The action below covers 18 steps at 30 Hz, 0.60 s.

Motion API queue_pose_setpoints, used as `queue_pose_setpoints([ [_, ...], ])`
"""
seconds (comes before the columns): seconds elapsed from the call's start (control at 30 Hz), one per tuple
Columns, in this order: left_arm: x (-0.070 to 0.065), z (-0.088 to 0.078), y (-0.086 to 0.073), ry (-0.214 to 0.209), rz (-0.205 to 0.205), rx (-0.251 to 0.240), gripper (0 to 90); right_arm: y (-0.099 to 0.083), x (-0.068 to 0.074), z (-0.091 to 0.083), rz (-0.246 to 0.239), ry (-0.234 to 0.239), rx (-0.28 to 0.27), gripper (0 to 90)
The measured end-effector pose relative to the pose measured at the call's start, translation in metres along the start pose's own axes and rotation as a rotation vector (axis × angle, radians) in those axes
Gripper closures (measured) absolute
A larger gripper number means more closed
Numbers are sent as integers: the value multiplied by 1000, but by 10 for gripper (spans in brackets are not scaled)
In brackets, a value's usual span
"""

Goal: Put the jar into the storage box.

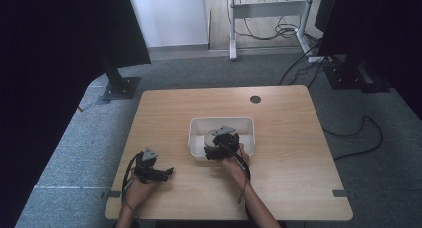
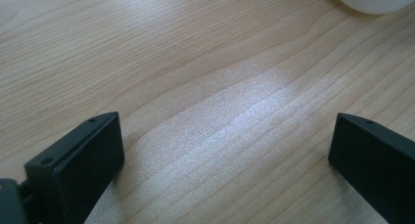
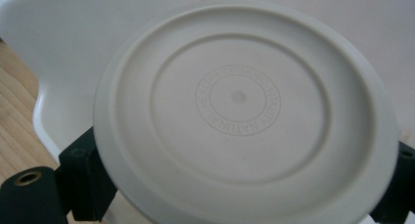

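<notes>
The right claw (image 3: pixel 235 185) grips a round off-white plate (image 3: pixel 244 111) by its rim, bottom facing the camera, over the white tub (image 1: pixel 221 122) on the worktop (image 1: pixel 288 138). Embossed ring lettering reads "HEALTHY ORGANIC VITALITY NATURAL". The left claw (image 2: pixel 225 155) hovers wide apart and empty above bare wood, near the tub.

A tub (image 1: pixel 222 123) sits on the bench (image 1: pixel 278 168) near its middle. The right tool (image 1: pixel 219 149) is at the tub's near edge, over its inside, with a round lid (image 3: pixel 244 116) between its jaws, above the tub's floor. The left tool (image 1: pixel 170 172) rests on the bench to the left of the tub and nearer the person, apart from it, jaws spread over bare bench.
</notes>
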<state>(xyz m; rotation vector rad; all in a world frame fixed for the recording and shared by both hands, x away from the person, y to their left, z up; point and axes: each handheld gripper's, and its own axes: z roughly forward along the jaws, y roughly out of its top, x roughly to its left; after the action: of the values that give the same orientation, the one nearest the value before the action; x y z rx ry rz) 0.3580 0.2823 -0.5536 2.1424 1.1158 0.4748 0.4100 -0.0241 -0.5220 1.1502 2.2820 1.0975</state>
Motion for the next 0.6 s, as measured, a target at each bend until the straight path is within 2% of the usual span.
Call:
queue_pose_setpoints([
  [0.23,0,0,0,0,0,0,0,2,0,0,-14,8,23,72],
  [0.27,0,0,0,0,0,0,0,2,0,1,-21,21,30,33],
  [0.6,0,0,0,1,1,0,0,4,0,-8,-37,20,5,10],
])
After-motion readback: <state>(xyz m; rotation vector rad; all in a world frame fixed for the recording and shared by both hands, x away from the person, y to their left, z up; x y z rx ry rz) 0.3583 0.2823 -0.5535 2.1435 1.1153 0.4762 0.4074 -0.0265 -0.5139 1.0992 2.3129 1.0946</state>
